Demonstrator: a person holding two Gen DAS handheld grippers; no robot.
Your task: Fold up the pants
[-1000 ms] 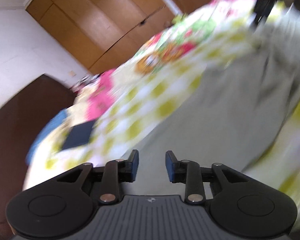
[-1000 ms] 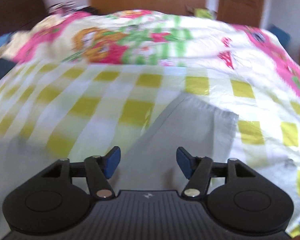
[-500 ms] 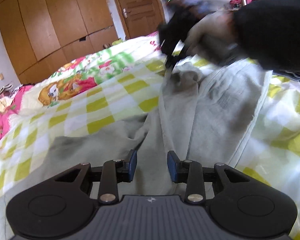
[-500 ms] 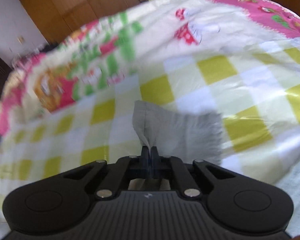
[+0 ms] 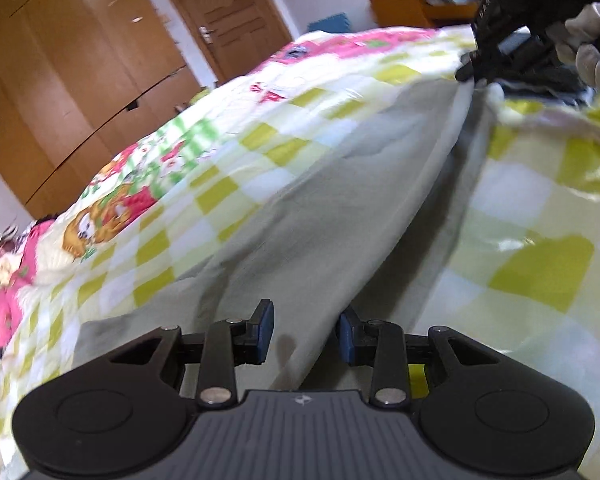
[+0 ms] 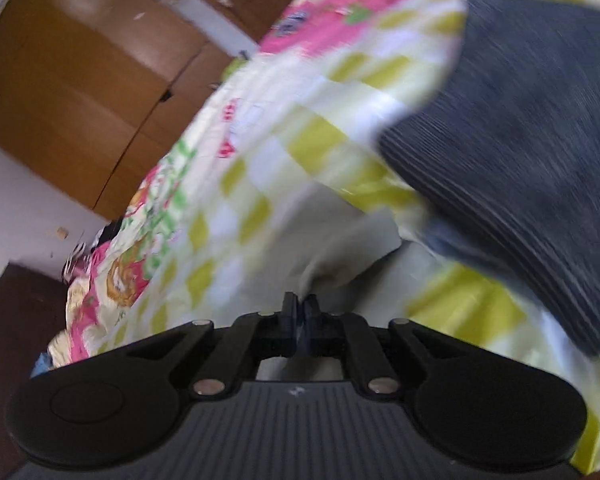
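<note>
Grey pants (image 5: 320, 208) lie stretched along the checked bedspread (image 5: 540, 240) in the left wrist view. My left gripper (image 5: 306, 332) hovers low over their near end, pads apart, with a raised fold of the cloth running between them but not pinched. At the far end my right gripper (image 5: 472, 74), held by a gloved hand (image 5: 596, 60), pulls the pants' edge taut. In the right wrist view the right gripper (image 6: 302, 312) has its pads nearly together on a thin edge of the grey pants (image 6: 348, 248); its jaws are opening slightly.
A dark ribbed garment (image 6: 520, 120) lies on the bedspread (image 6: 260, 152) just right of the right gripper. Wooden wardrobes (image 5: 80, 80) and a door (image 5: 228, 20) stand behind the bed. An orange desk (image 5: 420, 0) is at the back right.
My right gripper shut on the pants' edge and swung it away to the right, rolling over. The pants are now pulled out long. My left gripper slid along to their near end.
</note>
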